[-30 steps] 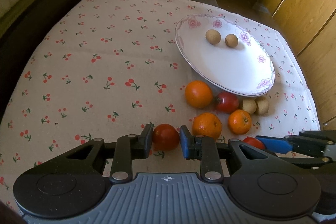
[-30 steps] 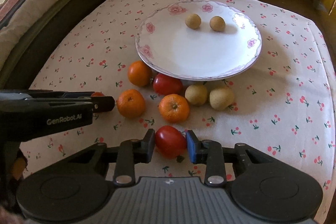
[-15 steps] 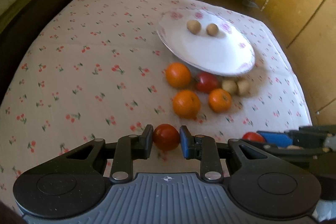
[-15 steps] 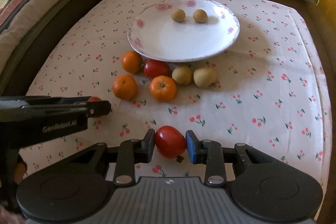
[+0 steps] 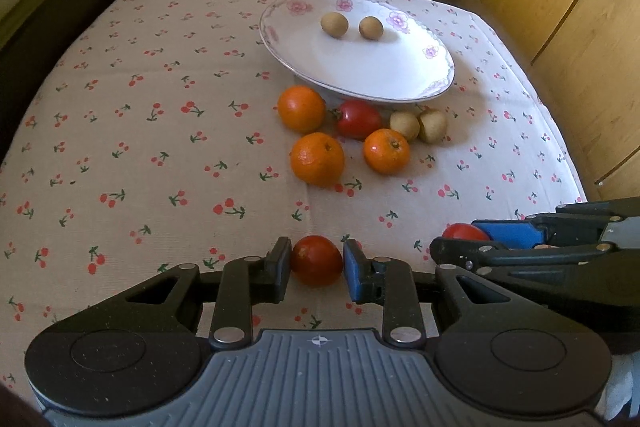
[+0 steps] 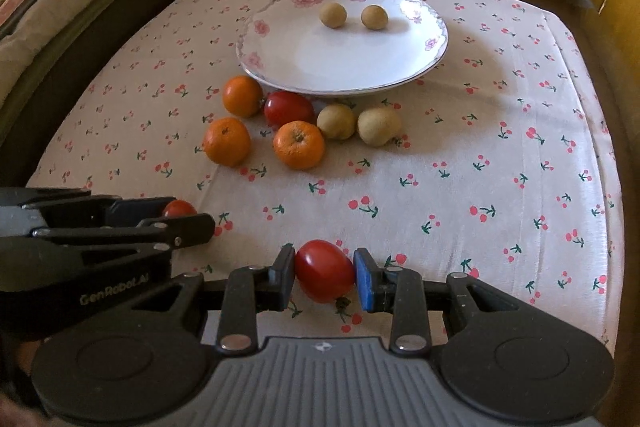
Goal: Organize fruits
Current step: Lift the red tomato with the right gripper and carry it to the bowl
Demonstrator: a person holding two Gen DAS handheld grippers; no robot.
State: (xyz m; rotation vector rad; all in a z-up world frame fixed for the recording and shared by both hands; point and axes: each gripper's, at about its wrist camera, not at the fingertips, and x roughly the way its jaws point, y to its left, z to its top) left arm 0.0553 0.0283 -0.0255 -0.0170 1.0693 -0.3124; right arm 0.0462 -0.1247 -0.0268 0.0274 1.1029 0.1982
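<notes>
Left gripper just eased slightly, pads still touching a round red tomato above the cherry-print cloth. Right gripper clamped on an oval tomato, long axis across the jaws, stem end toward the camera.

Bench covered edge to edge by a pale cloth printed with small red cherries. Toward the far side sits a white plate with pink flowers on the rim, tilted, its near edge raised. Just in front of the plate, directly on the cloth: three oranges, one red tomato among them, and two tan-green fruits side by side to the right of the tomato, touching each other.
</notes>
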